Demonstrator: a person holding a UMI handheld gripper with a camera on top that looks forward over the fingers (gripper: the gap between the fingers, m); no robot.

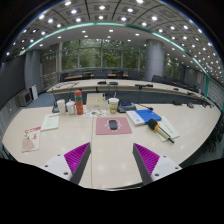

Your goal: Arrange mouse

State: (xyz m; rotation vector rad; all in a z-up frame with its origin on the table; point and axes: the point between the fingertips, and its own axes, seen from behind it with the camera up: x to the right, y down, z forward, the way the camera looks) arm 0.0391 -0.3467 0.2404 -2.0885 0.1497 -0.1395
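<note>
One small dark computer mouse [113,125] lies on one pink rectangular mouse mat [113,127] mid-table on the pale tabletop [110,160], beyond the fingers. To its right lies one blue flat book [146,116]; far left, one red bottle [78,103]. The gripper [111,158] is wide apart, its magenta pads [75,154] holding and touching nothing.
</note>
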